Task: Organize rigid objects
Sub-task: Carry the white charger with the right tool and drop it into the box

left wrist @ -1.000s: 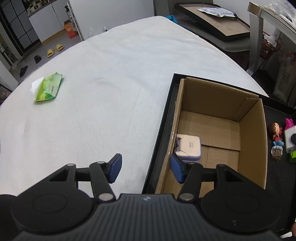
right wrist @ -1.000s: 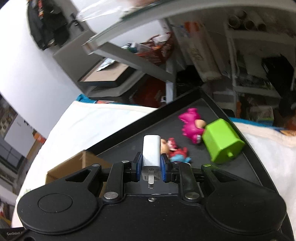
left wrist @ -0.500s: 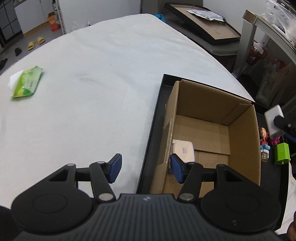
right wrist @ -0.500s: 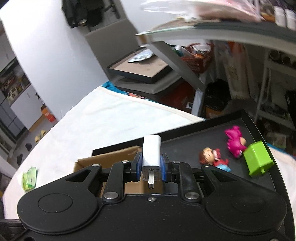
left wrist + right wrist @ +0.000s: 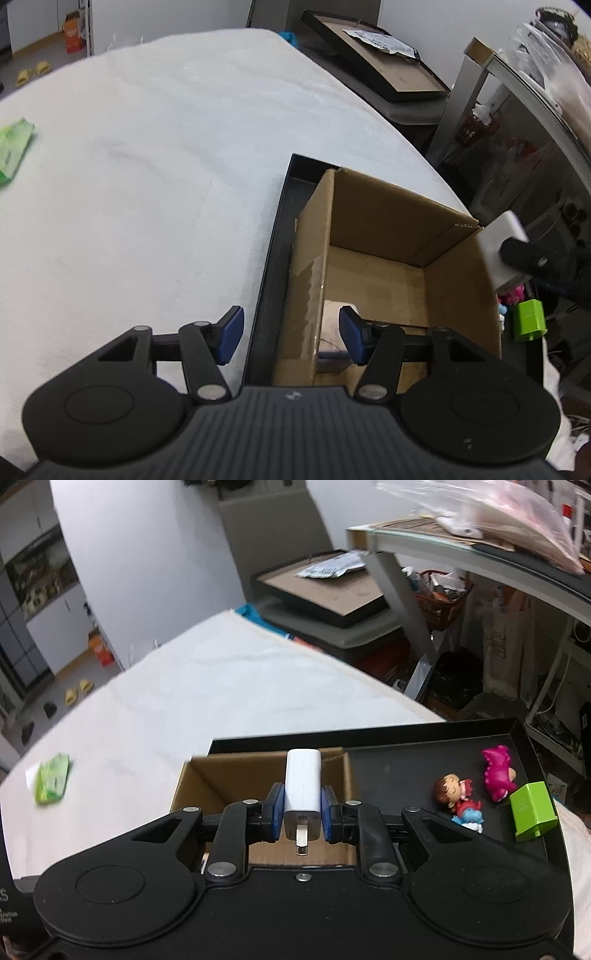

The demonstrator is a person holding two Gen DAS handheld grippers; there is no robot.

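- The right gripper [image 5: 302, 818] has its jaws clamped on a white charger [image 5: 303, 786]. The charger stands up between the blue pads, with its metal plug pointing back at the camera.
- The charger is in the air, just over the near right edge of the cardboard box [image 5: 391, 236]. It is not inside the box yet.
- The box sits in a black tray [image 5: 406, 764] on the desk [image 5: 147, 166], which has a white cloth on it.
- To do this step well, move the charger on until it is over the middle of the box, not over the wall.
- Then go down low before letting go, so the charger does not bounce out.
- Something white [image 5: 334, 308] already lies at the bottom of the box. It is mostly hidden, so I cannot say what it is. Drop the charger beside it, not on top.
- The left gripper [image 5: 290, 334] has its jaws wide apart and holds nothing. The near wall of the box shows in the gap between them, so it may be close to that wall. Keep it out of the way.
- A doll [image 5: 452, 788], a pink toy [image 5: 496, 771] and a green block [image 5: 532, 808] wait on the tray.
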